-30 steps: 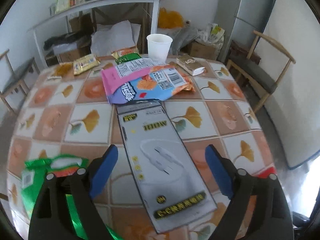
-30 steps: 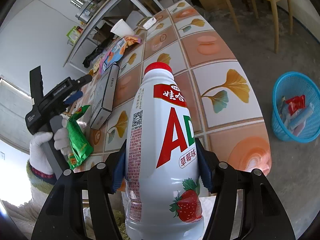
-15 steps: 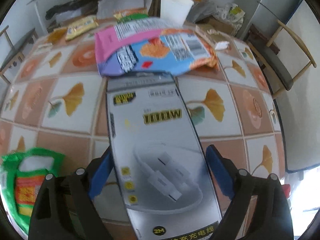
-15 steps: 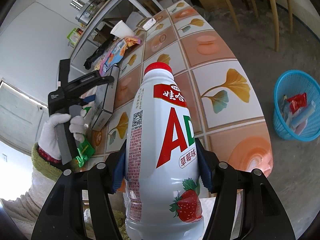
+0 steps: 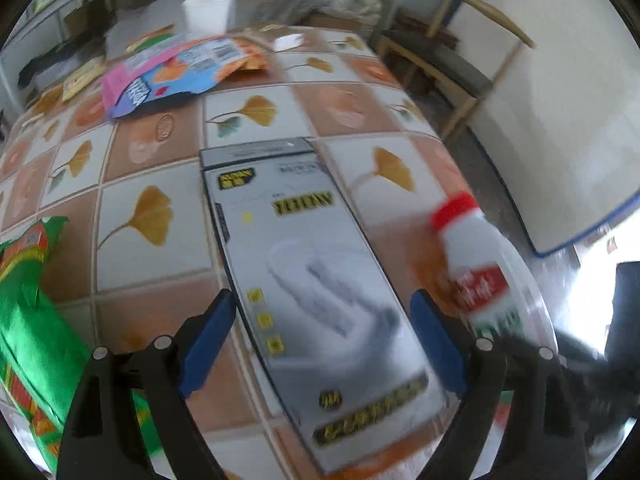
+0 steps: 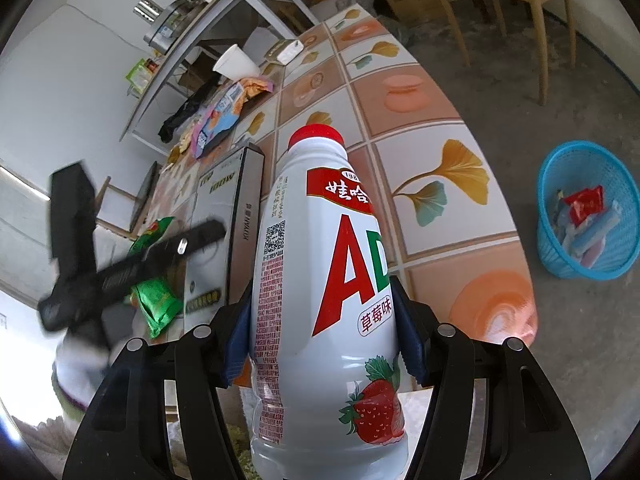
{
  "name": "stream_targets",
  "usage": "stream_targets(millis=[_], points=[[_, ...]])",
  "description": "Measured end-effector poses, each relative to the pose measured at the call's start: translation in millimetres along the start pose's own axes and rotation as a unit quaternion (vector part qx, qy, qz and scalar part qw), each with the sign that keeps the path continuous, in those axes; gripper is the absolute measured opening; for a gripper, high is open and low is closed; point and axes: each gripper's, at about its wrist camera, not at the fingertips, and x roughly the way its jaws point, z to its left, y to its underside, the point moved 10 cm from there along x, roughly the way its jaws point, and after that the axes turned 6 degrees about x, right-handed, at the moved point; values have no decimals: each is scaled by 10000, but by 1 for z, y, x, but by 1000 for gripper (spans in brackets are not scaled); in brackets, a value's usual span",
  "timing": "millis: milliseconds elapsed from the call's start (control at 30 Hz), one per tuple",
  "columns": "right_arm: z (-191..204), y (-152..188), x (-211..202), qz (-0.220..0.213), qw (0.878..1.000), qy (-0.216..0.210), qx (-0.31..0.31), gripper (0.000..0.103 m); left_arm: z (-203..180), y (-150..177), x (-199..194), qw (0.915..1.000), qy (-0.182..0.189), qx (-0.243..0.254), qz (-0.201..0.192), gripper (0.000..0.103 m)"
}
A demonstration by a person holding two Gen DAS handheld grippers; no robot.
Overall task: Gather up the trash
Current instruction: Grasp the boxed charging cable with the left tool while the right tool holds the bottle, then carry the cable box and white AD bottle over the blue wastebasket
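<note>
Collection is partly done: the blue basket [image 6: 588, 216] on the floor beside the table [image 6: 420, 92] already holds a few wrappers, while the right gripper [image 6: 320, 336] has its jaws clamped on the sides of the upright white drink bottle [image 6: 324, 280], which has not yet reached the basket. The left gripper [image 5: 320, 344] hangs with jaws wide apart, straddling the near end of the flat grey box [image 5: 316, 292] without visibly pressing on it. Left on the table are the green packet [image 5: 28, 312], the pink-and-blue snack bag [image 5: 176, 72], the paper cup [image 5: 208, 12] and smaller wrappers at the far edge.
</note>
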Motion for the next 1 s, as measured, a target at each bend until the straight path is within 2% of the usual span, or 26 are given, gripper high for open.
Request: stream_targets(millis=[100, 267, 367, 533, 733, 1000], points=[[-1, -1, 0, 14, 10000, 27, 42, 59, -5, 7, 0, 9998, -109, 143, -8, 87], [-3, -6, -1, -33, 9999, 130, 100, 63, 0, 6, -1, 9997, -8, -264, -15, 87], [-4, -9, 0, -78, 9998, 189, 66, 63, -1, -2, 0, 9995, -25, -311, -79, 87], [-4, -10, 1, -120, 9995, 275, 23, 58, -2, -12, 11, 9993, -250, -246, -97, 87], [-4, -12, -2, -145, 9987, 469, -116, 60, -4, -13, 27, 9992, -359, -191, -44, 88], [-6, -14, 1, -75, 9986, 504, -169, 64, -5, -13, 28, 9995, -286, -3, -143, 87]])
